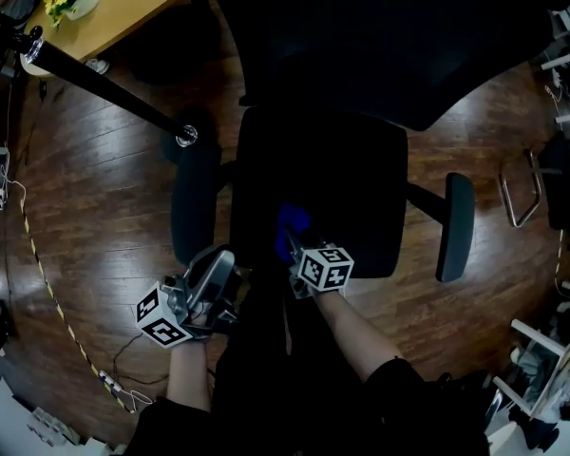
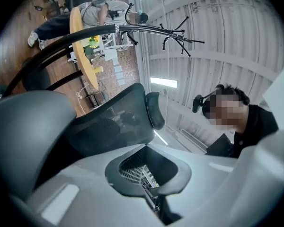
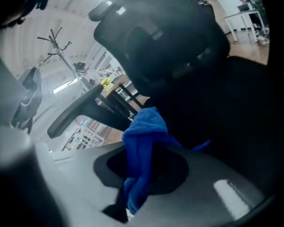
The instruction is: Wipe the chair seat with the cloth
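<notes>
Cloth (image 1: 291, 224), blue and bunched, is pinched tight in the right tongs (image 1: 296, 247), right over the front edge of the dark seat (image 1: 361, 179). Left tongs (image 1: 218, 269) hang by the seat's front left corner, jaws closed together, nothing between them.

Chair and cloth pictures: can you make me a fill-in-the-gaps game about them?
1. The cloth pinched in the right gripper is ____ in colour.
2. The left gripper has its jaws shut, and between them there is ____.
3. The chair stands on a floor made of ____.

Missing words: blue; nothing; wood.
</notes>
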{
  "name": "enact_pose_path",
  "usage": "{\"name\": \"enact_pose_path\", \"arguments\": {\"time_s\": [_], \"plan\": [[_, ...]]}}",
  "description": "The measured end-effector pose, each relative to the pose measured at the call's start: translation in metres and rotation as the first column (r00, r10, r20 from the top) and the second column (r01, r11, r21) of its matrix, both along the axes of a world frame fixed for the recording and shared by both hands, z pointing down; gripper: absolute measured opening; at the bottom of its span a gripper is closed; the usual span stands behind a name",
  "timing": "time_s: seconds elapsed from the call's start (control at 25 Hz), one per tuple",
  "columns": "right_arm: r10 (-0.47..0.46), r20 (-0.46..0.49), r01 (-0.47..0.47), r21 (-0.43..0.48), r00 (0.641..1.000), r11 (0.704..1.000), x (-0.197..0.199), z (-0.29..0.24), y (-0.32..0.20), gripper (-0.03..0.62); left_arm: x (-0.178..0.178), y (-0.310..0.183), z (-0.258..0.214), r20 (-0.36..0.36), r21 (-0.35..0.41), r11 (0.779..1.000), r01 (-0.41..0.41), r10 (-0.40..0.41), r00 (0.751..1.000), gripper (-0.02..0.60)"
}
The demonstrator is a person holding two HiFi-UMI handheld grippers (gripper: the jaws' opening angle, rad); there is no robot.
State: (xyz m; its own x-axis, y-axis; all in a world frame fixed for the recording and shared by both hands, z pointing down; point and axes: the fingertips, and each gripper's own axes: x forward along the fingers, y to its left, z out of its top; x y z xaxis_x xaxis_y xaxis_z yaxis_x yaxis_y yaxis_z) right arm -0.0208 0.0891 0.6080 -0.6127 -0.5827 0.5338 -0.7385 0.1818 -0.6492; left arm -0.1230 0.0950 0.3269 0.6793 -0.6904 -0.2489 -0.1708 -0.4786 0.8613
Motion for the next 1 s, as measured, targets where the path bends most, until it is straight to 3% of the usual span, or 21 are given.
{"name": "enact_pose_path", "arguments": {"time_s": [0.2,0.28,0.36,0.56,0.76,1.0], "plan": [[-0.141,0.229,0.150,-0.022,0.963,0.988,-0.125,-0.016,0.023,0.061,-0.016,0.008,0.002,0.022,-0.009,0.999,0.037,-0.037,0.999,-0.008],[-0.176,0.219,0.195,-0.064,0.960,0.979,-0.142,0.000,0.035,0.061,-0.020,0.010,0.003,0.031,-0.014,0.999,0.044,-0.043,0.999,-0.008],[-0.196,0.132,0.211,-0.113,0.972,0.971,-0.136,0.026,0.043,0.061,-0.023,0.011,0.005,0.036,-0.019,0.999,0.047,-0.046,0.998,-0.008],[-0.185,0.014,0.185,-0.121,0.983,0.975,-0.074,0.054,0.047,0.061,-0.018,0.008,0.006,0.033,-0.017,1.000,0.026,-0.025,0.999,-0.008],[-0.053,-0.106,0.036,-0.161,0.993,0.986,0.043,0.071,0.058,0.061,0.000,-0.003,0.004,0.019,-0.003,1.000,-0.020,0.020,1.000,-0.008],[0.027,-0.306,-0.075,-0.145,0.952,0.987,0.179,0.065,0.080,0.061,0.031,-0.012,0.004,0.009,0.013,0.995,-0.098,0.098,0.995,-0.008]]}}
